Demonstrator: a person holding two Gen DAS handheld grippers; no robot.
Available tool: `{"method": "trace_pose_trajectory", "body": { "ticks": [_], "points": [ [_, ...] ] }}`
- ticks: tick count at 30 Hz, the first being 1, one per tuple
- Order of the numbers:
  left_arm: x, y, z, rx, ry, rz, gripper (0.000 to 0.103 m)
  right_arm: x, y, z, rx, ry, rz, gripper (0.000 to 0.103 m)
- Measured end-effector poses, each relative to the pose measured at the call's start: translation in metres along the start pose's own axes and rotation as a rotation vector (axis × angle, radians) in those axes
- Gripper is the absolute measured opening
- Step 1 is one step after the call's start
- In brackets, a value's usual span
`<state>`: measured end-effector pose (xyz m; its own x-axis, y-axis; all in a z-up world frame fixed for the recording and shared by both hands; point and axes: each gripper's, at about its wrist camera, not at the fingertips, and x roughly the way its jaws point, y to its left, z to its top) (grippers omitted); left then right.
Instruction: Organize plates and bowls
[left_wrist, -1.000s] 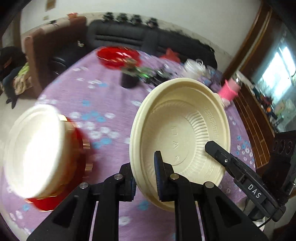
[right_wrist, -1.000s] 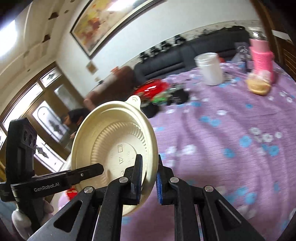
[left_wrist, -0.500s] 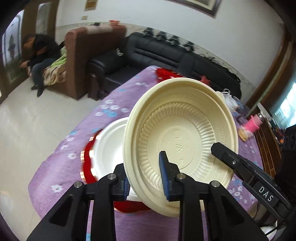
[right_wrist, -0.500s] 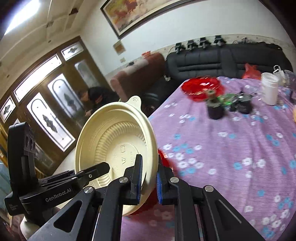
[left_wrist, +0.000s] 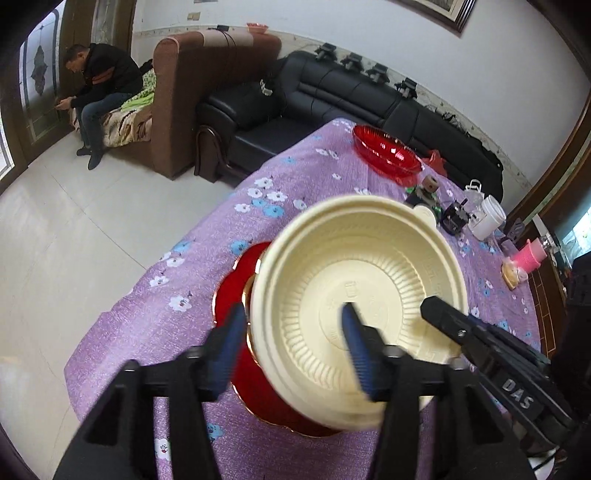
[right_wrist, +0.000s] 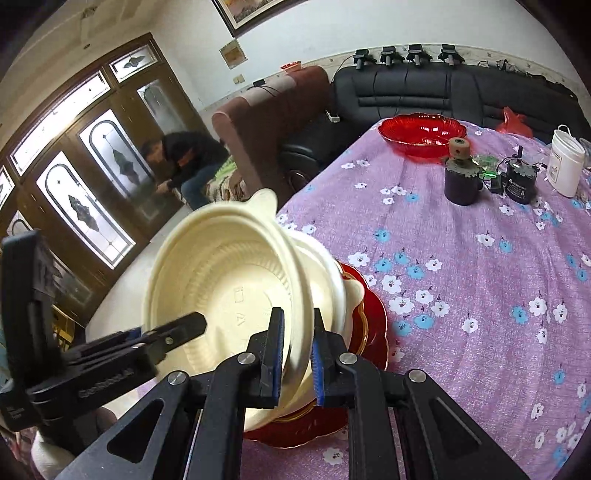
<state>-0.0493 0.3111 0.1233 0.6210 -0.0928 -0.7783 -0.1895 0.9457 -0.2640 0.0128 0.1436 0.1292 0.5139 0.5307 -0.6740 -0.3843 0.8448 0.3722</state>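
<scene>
My right gripper (right_wrist: 297, 354) kept its jaws pinched on the rim of the cream ribbed plastic bowl (right_wrist: 229, 291), which sat tilted in a second cream bowl (right_wrist: 332, 280) of the same kind — both over the scalloped red plate with a gold edge (right_wrist: 373, 317) on the purple flowered counter (right_wrist: 461, 258). My left gripper (left_wrist: 291, 343) had its jaws spread wide, one either side of that bowl's rim, gripping nothing. Farther back stood a red glass bowl (right_wrist: 421, 134), its contents not visible.
</scene>
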Motion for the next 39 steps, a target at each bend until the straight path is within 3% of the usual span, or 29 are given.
{"method": "trace_pose_trajectory", "body": {
  "ticks": [6,10,12,14,17,23,29,39],
  "points": [
    [-0.016,0.008,-0.003,-0.008,-0.066,0.010,0.069,0.004,-0.003,-0.001,0.016,-0.012,-0.012,0.016],
    [-0.024,0.006,-0.011,0.006,-0.100,0.021,0.070,0.003,0.006,-0.004,-0.049,-0.051,-0.057,0.018],
    [-0.029,0.003,-0.017,0.022,-0.115,0.023,0.070,-0.001,0.015,-0.006,-0.092,-0.081,-0.079,0.025],
    [-0.035,-0.003,-0.024,0.044,-0.134,0.027,0.071,-0.006,0.022,-0.007,-0.128,-0.112,-0.087,0.048],
    [-0.047,-0.009,-0.032,0.065,-0.178,0.038,0.077,-0.017,0.031,-0.008,-0.172,-0.180,-0.121,0.074],
    [-0.066,-0.017,-0.047,0.097,-0.264,0.084,0.082,-0.039,0.038,-0.008,-0.192,-0.272,-0.176,0.075],
    [-0.070,-0.027,-0.067,0.139,-0.331,0.179,0.090,-0.056,0.022,-0.020,-0.135,-0.263,-0.156,0.078],
    [-0.051,-0.041,-0.085,0.130,-0.266,0.198,0.095,-0.062,-0.008,-0.074,-0.087,-0.143,-0.106,0.079]
  ]
}}
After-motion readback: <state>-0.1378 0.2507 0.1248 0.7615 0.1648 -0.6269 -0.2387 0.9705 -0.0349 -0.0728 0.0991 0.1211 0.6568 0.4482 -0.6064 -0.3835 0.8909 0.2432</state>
